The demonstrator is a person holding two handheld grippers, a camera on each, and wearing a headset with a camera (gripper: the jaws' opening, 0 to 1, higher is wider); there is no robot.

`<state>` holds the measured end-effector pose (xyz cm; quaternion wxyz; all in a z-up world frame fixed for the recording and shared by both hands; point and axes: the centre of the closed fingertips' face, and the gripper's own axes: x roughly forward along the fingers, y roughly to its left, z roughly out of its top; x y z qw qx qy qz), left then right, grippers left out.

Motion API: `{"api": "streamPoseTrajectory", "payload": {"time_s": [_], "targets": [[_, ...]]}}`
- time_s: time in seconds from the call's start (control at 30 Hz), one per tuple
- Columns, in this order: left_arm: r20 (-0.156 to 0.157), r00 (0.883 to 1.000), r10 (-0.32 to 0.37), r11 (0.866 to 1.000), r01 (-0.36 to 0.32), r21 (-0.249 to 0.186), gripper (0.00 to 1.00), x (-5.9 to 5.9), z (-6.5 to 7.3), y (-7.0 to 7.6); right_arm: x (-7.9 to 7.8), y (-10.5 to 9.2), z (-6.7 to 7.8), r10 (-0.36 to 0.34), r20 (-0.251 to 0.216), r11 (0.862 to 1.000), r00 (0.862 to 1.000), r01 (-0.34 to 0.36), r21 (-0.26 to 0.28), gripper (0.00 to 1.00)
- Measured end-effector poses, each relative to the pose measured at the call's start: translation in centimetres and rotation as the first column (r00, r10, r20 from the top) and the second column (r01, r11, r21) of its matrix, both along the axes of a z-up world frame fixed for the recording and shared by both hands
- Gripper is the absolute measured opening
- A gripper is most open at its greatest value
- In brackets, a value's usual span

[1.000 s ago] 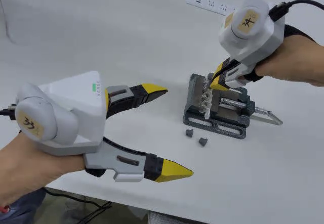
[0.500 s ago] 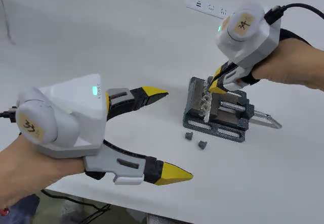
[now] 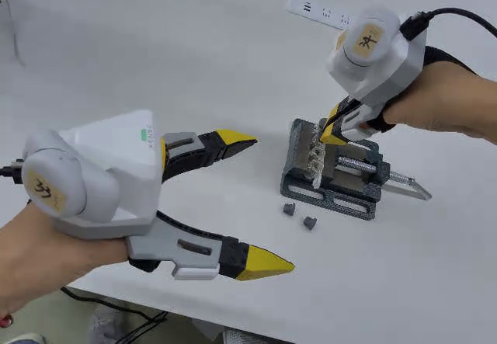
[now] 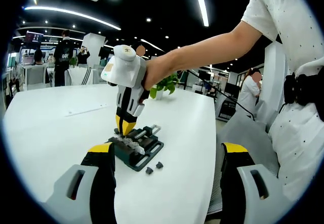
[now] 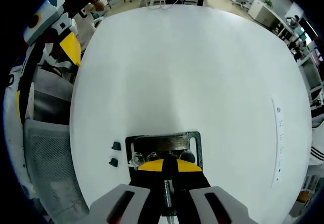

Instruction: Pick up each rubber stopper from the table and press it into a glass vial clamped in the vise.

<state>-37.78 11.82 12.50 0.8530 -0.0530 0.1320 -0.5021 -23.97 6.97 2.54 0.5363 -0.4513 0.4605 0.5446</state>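
The right gripper [image 3: 332, 133] hung tip-down over the vise [image 3: 342, 198], its jaws pressed together just above the row of glass vials [image 3: 315, 158] clamped there. The tips hid that spot, so it could not be told whether a stopper was pinched between them. In the right gripper view a dark round top [image 5: 187, 157] beside the tips looked like a stopper already seated, while the vials on the other side showed clear, open mouths. One loose stopper [image 3: 289, 209] and a second stopper [image 3: 310, 222] lay on the table [image 3: 194, 64] just in front of the vise, near each other but apart. The left gripper [image 3: 272, 201] was held well away, its jaws spread wide with nothing between them. The step in hand seemed to be the pressing-in. To do it well, the push would need to run straight down the vial's neck, centred on the mouth, since a slanted push could cock the stopper or load the glass sideways. The force should be firm but measured, ending once the stopper sat level. The neighbouring vials stood close, so the tips should come down and lift off vertically without brushing them.
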Motion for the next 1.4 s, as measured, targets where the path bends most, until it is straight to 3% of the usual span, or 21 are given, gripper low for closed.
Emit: {"api": "streamPoseTrajectory", "payload": {"time_s": [0.2,0.37,0.93,1.13,1.2,1.23,1.4], "targets": [[0.004,1.0,0.004,1.0,-0.004,0.0,0.85,0.1,0.3,0.1,0.2,0.1,0.0,0.019,0.009,0.999,1.0,-0.018,-0.041,0.0],[0.009,1.0,0.007,1.0,-0.007,-0.001,0.84,0.2,0.5,0.2,0.4,0.1,0.0,0.001,-0.008,0.999,1.0,-0.001,-0.039,0.0],[0.018,1.0,0.017,1.0,-0.017,0.004,0.84,-0.4,1.0,0.4,0.4,0.3,-0.6,0.013,0.02,0.998,1.0,-0.012,-0.069,0.0],[0.029,0.999,0.015,1.0,-0.016,0.011,0.84,-0.6,1.3,0.3,0.1,0.3,-0.4,0.018,0.042,0.998,0.999,-0.015,-0.063,0.0],[0.029,0.999,0.018,1.0,-0.018,0.012,0.83,-0.7,1.3,0.4,0.1,0.3,-0.3,-0.033,0.04,0.999,0.999,0.035,-0.038,0.01],[0.027,0.999,0.018,1.0,-0.018,0.012,0.83,-0.8,1.3,0.4,0.0,0.2,-0.2,-0.008,0.041,1.0,0.999,0.009,-0.029,0.01],[0.026,0.999,0.028,1.0,-0.028,0.012,0.83,-0.8,1.3,0.7,-0.1,0.3,0.0,-0.01,0.051,1.0,0.999,0.01,-0.002,0.02]]}}
